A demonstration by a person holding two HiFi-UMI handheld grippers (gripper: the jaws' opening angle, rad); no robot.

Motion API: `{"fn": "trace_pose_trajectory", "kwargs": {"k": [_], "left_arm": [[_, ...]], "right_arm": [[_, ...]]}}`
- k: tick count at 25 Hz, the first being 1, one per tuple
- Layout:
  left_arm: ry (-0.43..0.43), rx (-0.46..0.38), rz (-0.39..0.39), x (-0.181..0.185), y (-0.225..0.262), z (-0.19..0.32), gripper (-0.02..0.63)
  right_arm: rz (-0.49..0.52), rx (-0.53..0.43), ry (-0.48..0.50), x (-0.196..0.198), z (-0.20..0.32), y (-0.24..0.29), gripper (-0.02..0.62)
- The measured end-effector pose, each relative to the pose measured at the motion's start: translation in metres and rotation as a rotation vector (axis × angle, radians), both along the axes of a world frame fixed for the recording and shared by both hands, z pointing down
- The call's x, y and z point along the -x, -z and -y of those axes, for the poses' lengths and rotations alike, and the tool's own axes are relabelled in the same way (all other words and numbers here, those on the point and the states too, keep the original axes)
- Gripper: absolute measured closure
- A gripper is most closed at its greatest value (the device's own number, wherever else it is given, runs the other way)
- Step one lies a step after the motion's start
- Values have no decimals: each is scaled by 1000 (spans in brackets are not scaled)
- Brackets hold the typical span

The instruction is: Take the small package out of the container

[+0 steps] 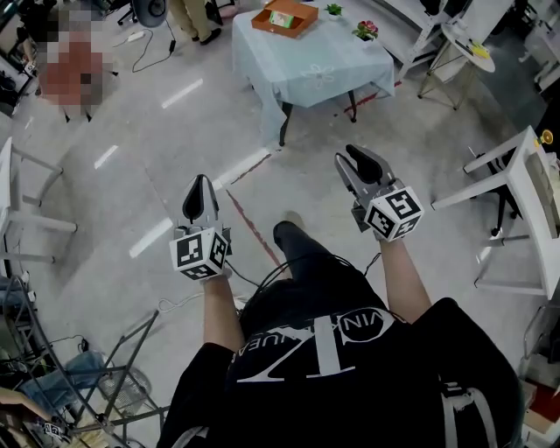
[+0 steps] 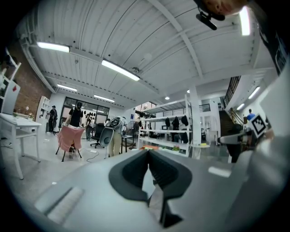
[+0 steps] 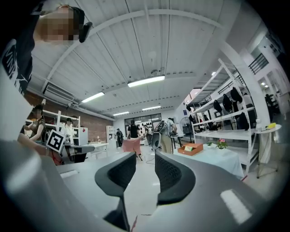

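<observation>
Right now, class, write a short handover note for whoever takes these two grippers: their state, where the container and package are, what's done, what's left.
Left gripper: shut, empty.
Right gripper: open, nothing between its jaws.
Both are held over the floor, well short of the table.
Orange container: on that table, ahead. Small package: lying inside it.
Done: nothing yet.
Left: walk up, grip the package, lift it out.
</observation>
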State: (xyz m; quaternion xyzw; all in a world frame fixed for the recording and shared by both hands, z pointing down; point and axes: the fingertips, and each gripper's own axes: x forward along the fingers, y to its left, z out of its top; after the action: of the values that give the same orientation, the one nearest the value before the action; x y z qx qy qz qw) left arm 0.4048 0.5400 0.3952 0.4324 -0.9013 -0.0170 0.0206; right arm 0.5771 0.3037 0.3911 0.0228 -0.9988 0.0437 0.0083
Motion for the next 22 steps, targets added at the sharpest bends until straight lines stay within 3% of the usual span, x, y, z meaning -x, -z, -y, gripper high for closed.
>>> {"fn": "trace_pose_trajectory", "kwargs": {"k": [5,10,22], "left_arm": [[0,17,-8,26,-6,12,606],[40,37,-31,77,-12,24,606],[2,56,-19,194,10,128,606]], "right_arm": [[-8,22,-8,31,20,-7,468],[-27,48,-4,82,47,-15,468],[-52,81,-11,200,142,-11,468]]}}
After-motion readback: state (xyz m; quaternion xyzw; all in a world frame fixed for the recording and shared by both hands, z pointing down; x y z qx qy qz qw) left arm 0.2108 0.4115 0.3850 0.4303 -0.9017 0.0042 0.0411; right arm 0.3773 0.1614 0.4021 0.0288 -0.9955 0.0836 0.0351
